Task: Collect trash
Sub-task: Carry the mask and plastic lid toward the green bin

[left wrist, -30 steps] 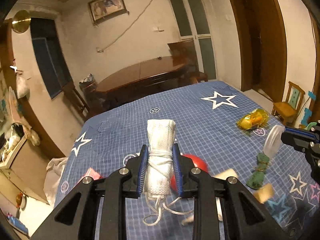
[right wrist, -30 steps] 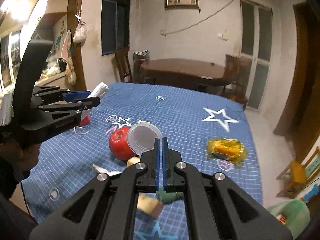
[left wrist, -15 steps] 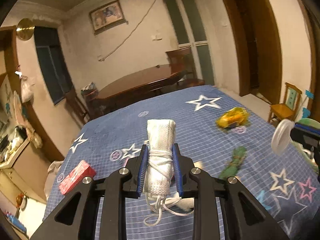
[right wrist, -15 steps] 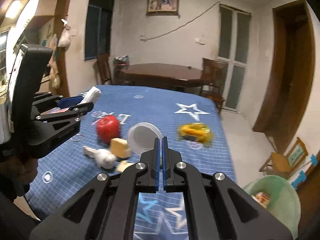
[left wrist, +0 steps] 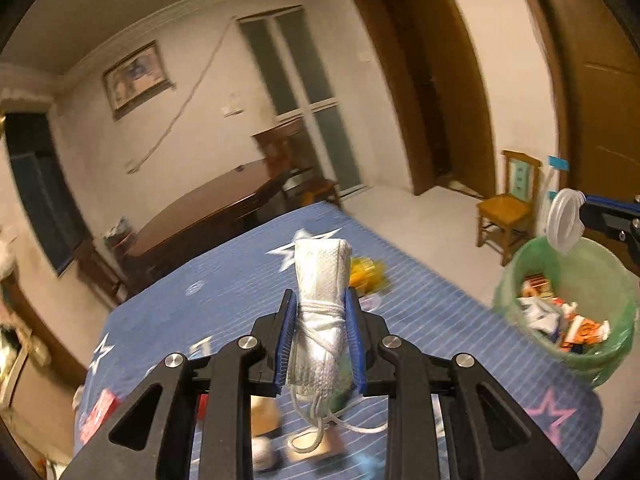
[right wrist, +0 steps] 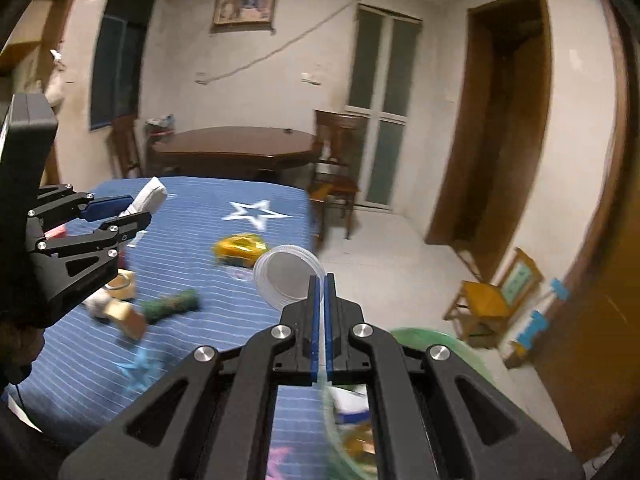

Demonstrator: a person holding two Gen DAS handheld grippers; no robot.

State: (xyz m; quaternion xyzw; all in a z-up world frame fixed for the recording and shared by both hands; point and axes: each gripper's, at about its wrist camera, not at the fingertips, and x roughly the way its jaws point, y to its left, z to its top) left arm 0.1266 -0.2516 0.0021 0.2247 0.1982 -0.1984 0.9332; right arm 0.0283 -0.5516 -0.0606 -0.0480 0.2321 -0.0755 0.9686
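So, left wrist view: the left tool (left wrist: pixel 319 334) is clamped on a rolled white face mask (left wrist: pixel 320 300), its ear loops wound round the middle and hanging loose below the blue pads, roll pointing forward & up. Prob gripped mid-roll so the bundle can't unwind while carried. It hangs over the blue star-print counter (left wrist: pixel 420 300), w/ the green trash bin (left wrist: pixel 568 304) off to the right past the counter edge, already holding wrappers. The right tool (left wrist: pixel 600 216) shows at the frame's right edge w/ a clear plastic lid (left wrist: pixel 562 220) right above the bin rim. Vs 1 s ago the view has swung right: the bin wasn't visible then, now it's large

Right wrist view: the right tool (right wrist: pixel 319 304) is pinched shut on the lid's (right wrist: pixel 286 276) rim, disc sticking up-left of the tips, edge grip likely bc it's thin & flat. The bin (right wrist: pixel 436 340) sits below the tool, so release looks next. Yellow wrapper (right wrist: pixel 240 249), green bundle (right wrist: pixel 172 303) & tan blocks (right wrist: pixel 124 316) remain on the counter (right wrist: pixel 200 200). 1 s ago the lid hung over the red apple mid-counter; now it's past the counter edge, apple out of sight
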